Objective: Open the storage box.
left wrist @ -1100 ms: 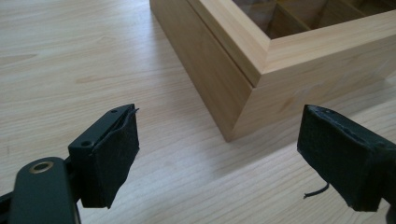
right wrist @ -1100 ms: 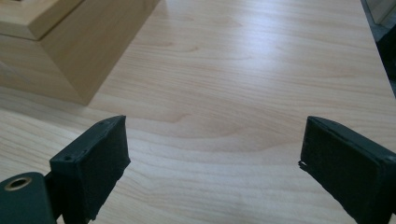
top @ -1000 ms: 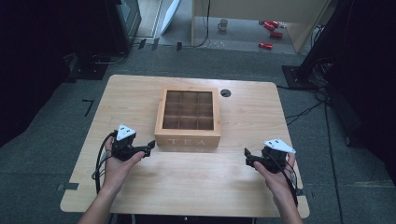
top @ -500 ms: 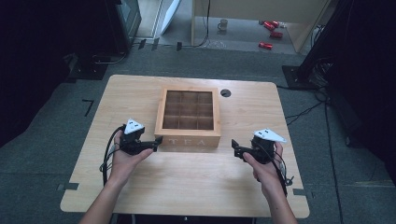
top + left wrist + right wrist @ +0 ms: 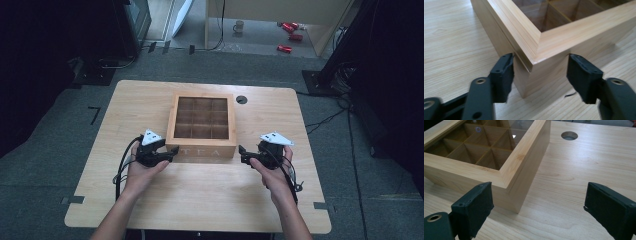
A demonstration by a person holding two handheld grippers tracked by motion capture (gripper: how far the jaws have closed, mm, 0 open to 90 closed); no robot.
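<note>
desk (image 5: 200, 200): light wood-grain top, rounded corners, on grey floor (image 5: 60, 150) | round cable hole (image 5: 241, 99) near far edge, right of centre | wooden box (image 5: 202, 124) marked TEA sits flat at desk's middle, nine compartments under a glass lid, hole just beyond its far right corner

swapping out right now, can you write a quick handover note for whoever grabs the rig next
Left tool: jaws have just been closing around the near left corner of the tea box; one pad is against the side, the other still apart, so no grip yet.
Right tool: open, wide, by the box's near right corner, touching nothing.
Box: mid-table, glass lid shut, compartments look empty.
Done: both tools brought up to the box's front corners.
Left: probably finish the left grip, bring the right tool onto the box, then lift or open it.
</note>
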